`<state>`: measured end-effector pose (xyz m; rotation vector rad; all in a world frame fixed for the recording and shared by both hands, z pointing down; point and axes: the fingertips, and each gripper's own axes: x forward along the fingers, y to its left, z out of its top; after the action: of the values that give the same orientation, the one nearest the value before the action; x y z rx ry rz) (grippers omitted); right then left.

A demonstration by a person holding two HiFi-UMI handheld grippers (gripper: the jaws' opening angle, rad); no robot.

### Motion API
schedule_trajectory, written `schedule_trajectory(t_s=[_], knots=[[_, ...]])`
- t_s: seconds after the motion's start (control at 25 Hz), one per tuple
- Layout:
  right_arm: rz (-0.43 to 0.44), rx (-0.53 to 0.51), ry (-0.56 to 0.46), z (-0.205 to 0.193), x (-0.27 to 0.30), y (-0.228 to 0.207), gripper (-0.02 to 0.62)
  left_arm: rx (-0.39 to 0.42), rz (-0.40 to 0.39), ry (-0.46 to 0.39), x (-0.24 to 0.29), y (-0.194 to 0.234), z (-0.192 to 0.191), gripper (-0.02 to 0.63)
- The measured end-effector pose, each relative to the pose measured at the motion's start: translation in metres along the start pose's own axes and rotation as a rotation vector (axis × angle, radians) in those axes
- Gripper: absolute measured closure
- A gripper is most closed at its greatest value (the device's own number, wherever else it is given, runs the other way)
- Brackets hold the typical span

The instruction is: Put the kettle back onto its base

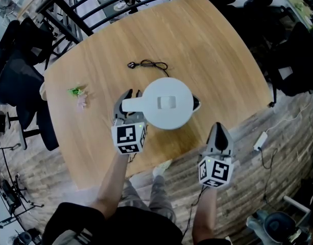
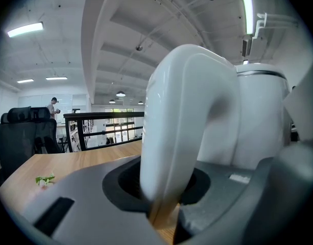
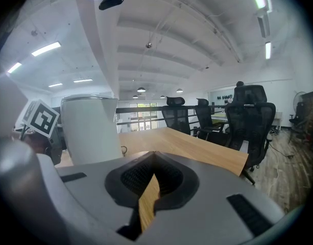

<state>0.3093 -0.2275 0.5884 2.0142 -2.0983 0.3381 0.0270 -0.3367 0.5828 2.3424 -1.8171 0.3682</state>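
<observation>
A white electric kettle [image 1: 166, 103] stands upright in the middle of the round wooden table [image 1: 222, 50]. A black edge [image 1: 196, 104] peeks out at its right side; I cannot tell whether it is the base or the spout. My left gripper [image 1: 128, 102] is shut on the kettle's handle [image 2: 187, 121], which fills the gap between the jaws in the left gripper view, with the kettle's body [image 2: 261, 116] behind it. My right gripper [image 1: 218, 131] hovers at the table's near edge, shut with nothing in it [image 3: 148, 188]. The kettle [image 3: 90, 129] is to its left.
A black cord with a plug [image 1: 148, 64] lies just beyond the kettle. A small green and pink item [image 1: 78, 93] lies on the table's left part. Black office chairs [image 1: 18, 75] and a railing [image 1: 69, 14] stand behind. More chairs [image 3: 248, 116] are at the right.
</observation>
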Motion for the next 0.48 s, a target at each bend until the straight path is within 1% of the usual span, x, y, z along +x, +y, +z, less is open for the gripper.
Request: schedule_trajectory(t_s=[0.32, 0.48], knots=[[-0.006, 0.007, 0.007, -0.003, -0.004, 0.009, 0.597, -0.006, -0.032, 0.022, -0.002, -0.002, -0.005, 0.520], [-0.006, 0.010, 0.003, 0.001, -0.006, 0.014, 0.597, 0.000, -0.050, 0.056, -0.004, -0.004, -0.014, 0.497]])
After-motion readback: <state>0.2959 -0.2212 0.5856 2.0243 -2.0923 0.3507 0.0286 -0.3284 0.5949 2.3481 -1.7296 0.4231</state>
